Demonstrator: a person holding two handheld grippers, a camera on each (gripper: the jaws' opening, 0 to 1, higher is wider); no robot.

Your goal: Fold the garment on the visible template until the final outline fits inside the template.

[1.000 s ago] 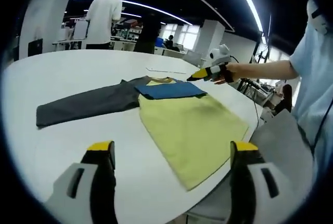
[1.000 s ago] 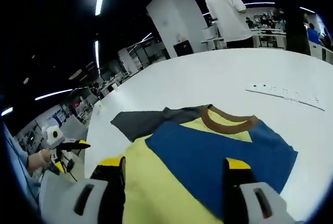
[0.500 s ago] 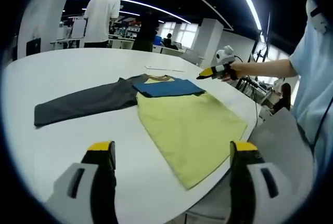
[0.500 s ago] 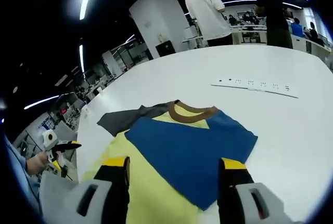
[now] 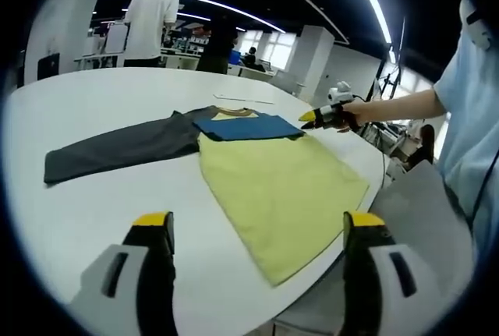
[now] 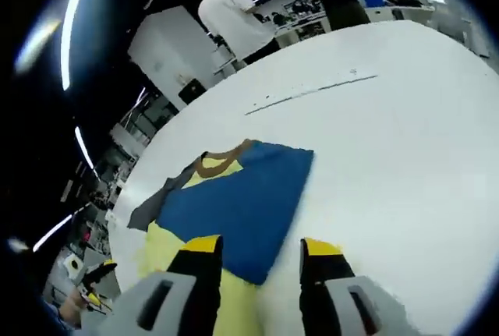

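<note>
Two grippers: both carry nothing, jaws spread apart and held clear of the cloth.
Garment (image 5: pixel 273 176): a long-sleeved shirt lying flat on the white surface (image 5: pixel 109 196), yellow body, brown collar, its hem close to the surface's near edge.
Blue sleeve (image 6: pixel 234 199): already folded across the chest, just below the collar (image 6: pixel 222 160).
Grey sleeve (image 5: pixel 117 149): laid straight out from the shoulder toward the surface's left side; its long axis runs crosswise to the body.
Left gripper (image 5: pixel 253 274): jaws released, hanging above the near edge, with the hem ahead and the grey sleeve ahead and to the left.
Right gripper (image 6: pixel 257 274): jaws released, just over the folded blue sleeve's lower corner; in the left gripper view it sits at the garment's far right side (image 5: pixel 321 118).
Template: I cannot make out any outline on the surface.
Judgement: the grey sleeve is the fold left undone, and the left gripper is the nearer one to it; the sleeve's cuff end lies farthest from both.
Other: a pale strip (image 6: pixel 312 90) lies beyond the collar; a person (image 6: pixel 230 16) stands at the far edge.
</note>
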